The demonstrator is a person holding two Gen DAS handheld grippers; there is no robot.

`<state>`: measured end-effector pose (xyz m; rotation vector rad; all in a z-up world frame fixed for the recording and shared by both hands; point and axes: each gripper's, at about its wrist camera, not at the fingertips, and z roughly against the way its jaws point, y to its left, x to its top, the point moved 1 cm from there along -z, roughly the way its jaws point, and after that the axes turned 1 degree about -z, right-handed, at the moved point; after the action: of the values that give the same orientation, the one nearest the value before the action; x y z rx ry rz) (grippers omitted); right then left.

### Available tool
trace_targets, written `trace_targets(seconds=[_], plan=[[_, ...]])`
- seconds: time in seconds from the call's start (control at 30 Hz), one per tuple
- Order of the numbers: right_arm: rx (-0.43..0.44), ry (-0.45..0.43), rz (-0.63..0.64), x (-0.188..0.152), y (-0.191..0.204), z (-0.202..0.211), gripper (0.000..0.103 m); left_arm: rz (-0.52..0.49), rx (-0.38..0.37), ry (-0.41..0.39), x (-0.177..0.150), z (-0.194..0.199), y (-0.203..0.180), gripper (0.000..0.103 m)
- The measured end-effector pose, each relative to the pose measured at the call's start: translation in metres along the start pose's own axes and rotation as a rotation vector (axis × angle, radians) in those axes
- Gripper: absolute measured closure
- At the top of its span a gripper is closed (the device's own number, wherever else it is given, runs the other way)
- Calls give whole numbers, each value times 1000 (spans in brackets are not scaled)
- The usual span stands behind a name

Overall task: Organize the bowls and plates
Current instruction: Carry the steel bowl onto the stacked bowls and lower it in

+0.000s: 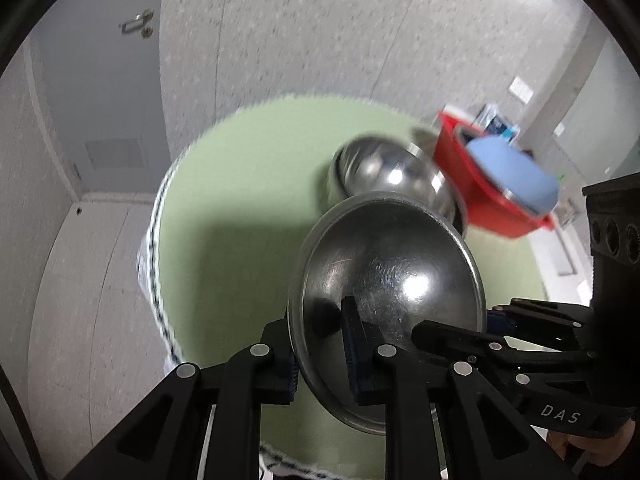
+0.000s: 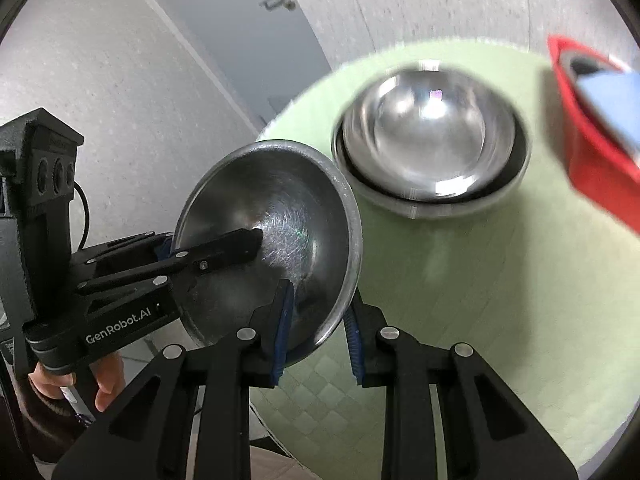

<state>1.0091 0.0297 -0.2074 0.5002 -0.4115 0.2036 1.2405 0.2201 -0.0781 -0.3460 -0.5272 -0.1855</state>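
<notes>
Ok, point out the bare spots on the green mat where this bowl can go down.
Bare green mat lies in front of the stacked bowls, below the red tub. In the left view, more lies left of the stack. The far right is crowded by stack and tub.

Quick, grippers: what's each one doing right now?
Left gripper: shut on the steel bowl rim.
Right gripper: shut on the same bowl's rim.

A pale green quilted cloth (image 2: 460,280) with a white, dark-stitched edge covers the surface. The steel bowl (image 2: 276,240) is scuffed silver, like the stacked bowls (image 2: 432,148). The tub (image 2: 592,160) is red, holding something light blue (image 1: 516,176). The walls are speckled grey.
</notes>
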Motion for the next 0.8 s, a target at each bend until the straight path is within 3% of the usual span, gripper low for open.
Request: trace_targets(seconds=[0.2, 0.4, 0.8], plan=[[-39, -69, 9, 32, -6, 26, 78, -40, -14, -41, 33, 3, -19, 88], [-87, -103, -28, 62, -29, 40, 78, -65, -26, -24, 62, -28, -34, 87], [-140, -25, -61, 90, -61, 22, 78, -53, -17, 51, 94, -96, -43, 85]])
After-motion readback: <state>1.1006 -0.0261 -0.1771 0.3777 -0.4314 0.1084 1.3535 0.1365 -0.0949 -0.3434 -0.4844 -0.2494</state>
